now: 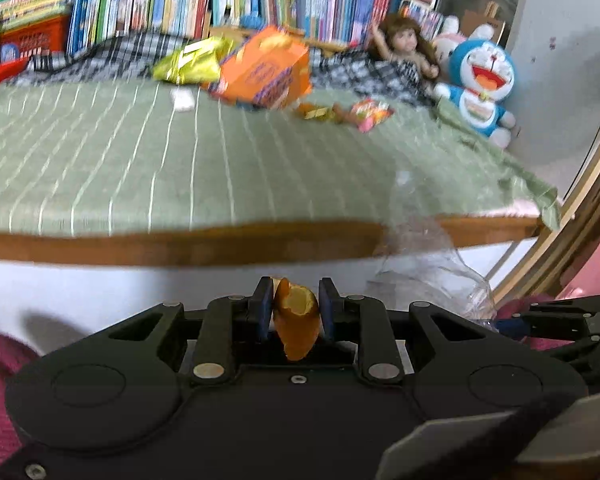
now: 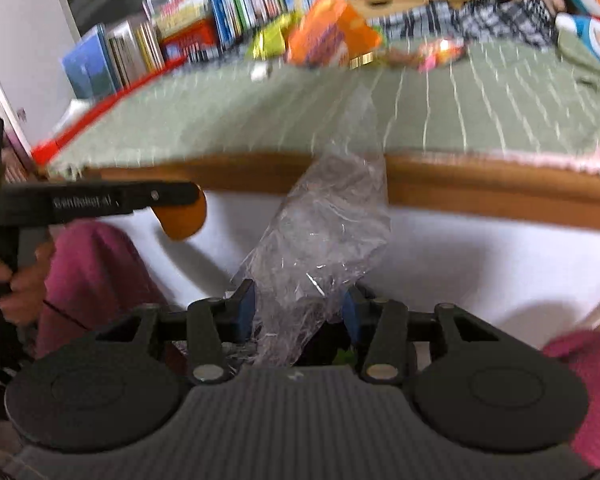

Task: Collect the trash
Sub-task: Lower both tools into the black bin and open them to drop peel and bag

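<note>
My left gripper [image 1: 294, 304] is shut on a curled piece of orange peel [image 1: 296, 322], held below the bed's wooden edge. From the right wrist view the peel [image 2: 186, 220] hangs under the left gripper [image 2: 196, 200] at the left. My right gripper [image 2: 298, 304] is shut on a clear plastic bag [image 2: 324, 236] that rises in front of the bed; the bag [image 1: 428, 264] also shows at the right of the left wrist view. On the green striped bedspread [image 1: 180, 160] lie an orange snack box [image 1: 264, 68], a yellow-green wrapper [image 1: 192, 62], small candy wrappers [image 1: 370, 114] and a white scrap [image 1: 182, 98].
Books [image 1: 180, 4] line the far side of the bed. A doll [image 1: 404, 48] and a blue cat plush [image 1: 482, 84] sit at the back right. A wooden rail [image 1: 180, 246] edges the bed. A person's magenta-clad legs [image 2: 96, 272] flank the grippers, and a hand [image 2: 16, 284] holds the left gripper's handle.
</note>
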Demonstrator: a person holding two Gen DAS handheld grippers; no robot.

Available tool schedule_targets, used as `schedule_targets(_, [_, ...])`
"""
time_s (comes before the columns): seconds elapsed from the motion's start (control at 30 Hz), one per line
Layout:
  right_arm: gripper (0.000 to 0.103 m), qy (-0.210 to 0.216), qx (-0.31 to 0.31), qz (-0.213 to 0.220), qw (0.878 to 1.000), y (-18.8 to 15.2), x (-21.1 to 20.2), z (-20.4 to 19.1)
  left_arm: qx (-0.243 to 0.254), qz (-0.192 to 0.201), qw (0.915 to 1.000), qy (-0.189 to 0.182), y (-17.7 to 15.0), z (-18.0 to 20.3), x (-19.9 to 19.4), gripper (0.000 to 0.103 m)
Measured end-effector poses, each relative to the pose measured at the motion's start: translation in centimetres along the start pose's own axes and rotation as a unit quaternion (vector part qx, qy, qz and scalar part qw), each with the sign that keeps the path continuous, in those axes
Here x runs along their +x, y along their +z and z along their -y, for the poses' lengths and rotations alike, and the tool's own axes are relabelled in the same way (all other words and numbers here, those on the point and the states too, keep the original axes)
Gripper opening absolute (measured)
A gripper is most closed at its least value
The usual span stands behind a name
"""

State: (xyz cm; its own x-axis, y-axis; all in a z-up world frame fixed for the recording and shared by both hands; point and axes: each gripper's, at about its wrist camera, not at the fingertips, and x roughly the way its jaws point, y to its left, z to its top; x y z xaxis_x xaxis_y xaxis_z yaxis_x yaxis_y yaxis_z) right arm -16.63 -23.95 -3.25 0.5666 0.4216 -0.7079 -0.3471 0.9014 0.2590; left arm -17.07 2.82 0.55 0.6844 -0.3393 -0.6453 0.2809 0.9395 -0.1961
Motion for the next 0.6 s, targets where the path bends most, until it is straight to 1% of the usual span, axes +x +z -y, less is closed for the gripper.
schedule_targets(0.13, [0.049, 0.002, 0.016, -0.045, 0.999, -1.4, 2.5, 0.5, -0.003, -0.033, 0.9994, 0.003, -1.6, -0.6, 1.8, 0.023])
schedule_targets(0.3, [0.049, -0.003, 0.027, -0.095, 0.995, -2.9, 6.0, 1.1, -0.004, -0.079, 0.9967, 0.015, -3.6, -1.2, 5.3, 0.023])
schedule_targets(0.47, [0.049, -0.007, 0.047, -0.132, 0.99, -3.5, 9.0, 2.4, -0.027, -0.128, 0.9912, 0.021, -4.9, -2.6, 9.2, 0.023])
schedule_targets(0.6, [0.049, -0.013, 0.054, -0.153, 0.987, -3.7, 11.2, 3.1, -0.026, -0.15, 0.988, 0.028, -5.6, -3.0, 11.9, 0.023])
